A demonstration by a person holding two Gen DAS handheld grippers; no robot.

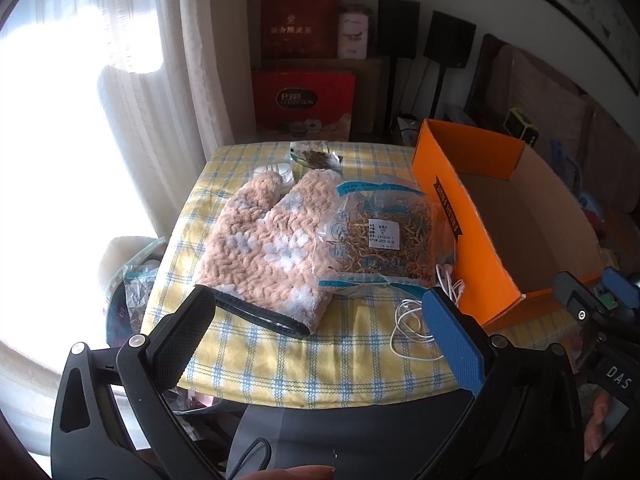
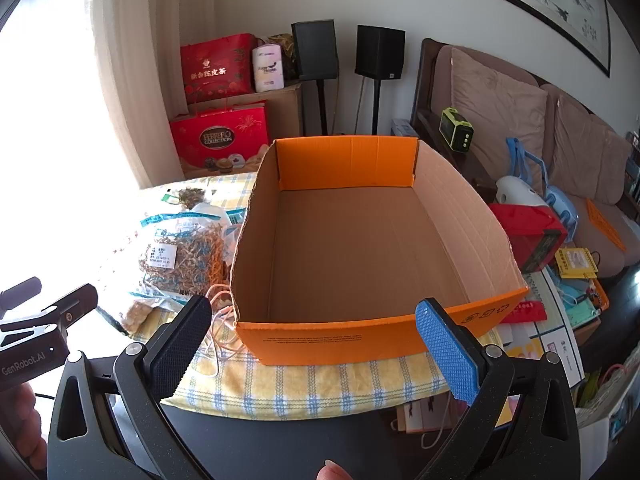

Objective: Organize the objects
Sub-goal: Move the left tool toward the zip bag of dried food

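On tablecloth (image 1: 256,364): mitten (image 1: 264,240) lengthwise, cuff near wide-spread left tool (image 1: 320,320).

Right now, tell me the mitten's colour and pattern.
The mitten is fuzzy tan-pink with pale blue-white flower-like patches and a dark cuff edge; the left wrist view shows it best.

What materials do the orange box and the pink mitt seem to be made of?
Orange box: corrugated cardboard, matte orange outside, raw brown inside; fluted ridges show on the walls.
Pink mitt: soft fleece or chenille-like fabric, probably; fuzzy ribbed pile with white flower patches and a dark bound cuff.
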